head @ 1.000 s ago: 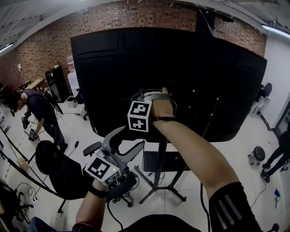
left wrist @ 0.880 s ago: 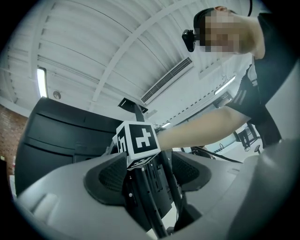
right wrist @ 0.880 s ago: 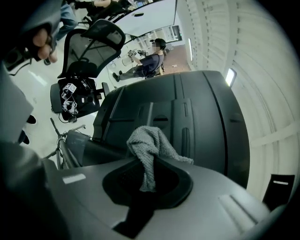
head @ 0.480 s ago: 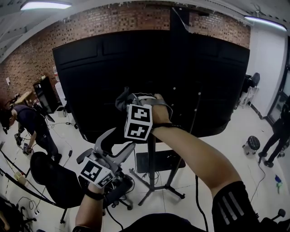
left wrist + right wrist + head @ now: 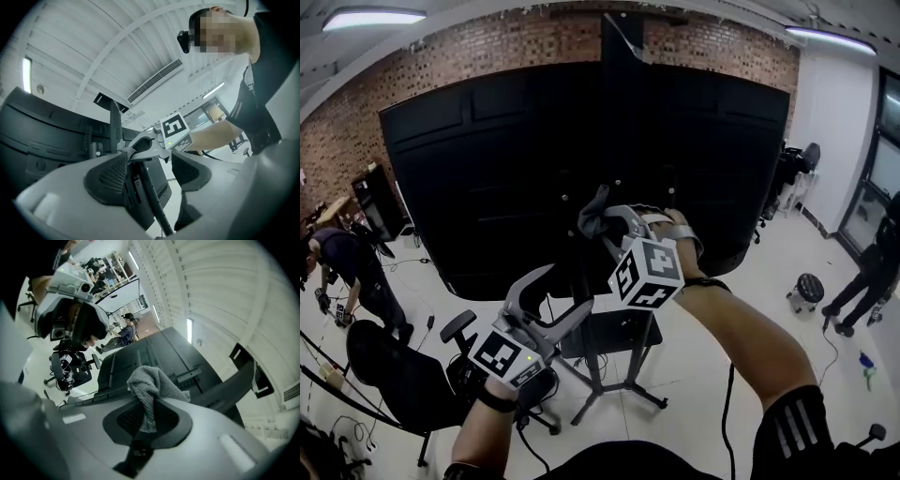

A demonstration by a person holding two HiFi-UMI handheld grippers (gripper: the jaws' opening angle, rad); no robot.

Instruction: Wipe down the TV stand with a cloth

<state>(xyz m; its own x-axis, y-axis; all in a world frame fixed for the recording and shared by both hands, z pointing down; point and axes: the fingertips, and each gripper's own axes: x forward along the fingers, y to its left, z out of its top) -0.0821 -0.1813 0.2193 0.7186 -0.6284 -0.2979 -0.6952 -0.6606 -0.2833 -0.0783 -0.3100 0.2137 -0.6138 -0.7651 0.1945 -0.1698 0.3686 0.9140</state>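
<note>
My right tongs (image 5: 602, 223) clamp grey cloth (image 5: 151, 383) near TV stand post (image 5: 619, 112); left tongs (image 5: 565, 291) gape, empty.

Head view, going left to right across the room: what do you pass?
Bent-over person → black office chair → cloth → round stool → standing person.

The white floor (image 5: 757, 281) is stood on by the TV stand (image 5: 597, 372), a black office chair (image 5: 398, 370) and a round stool (image 5: 807, 289).
</note>
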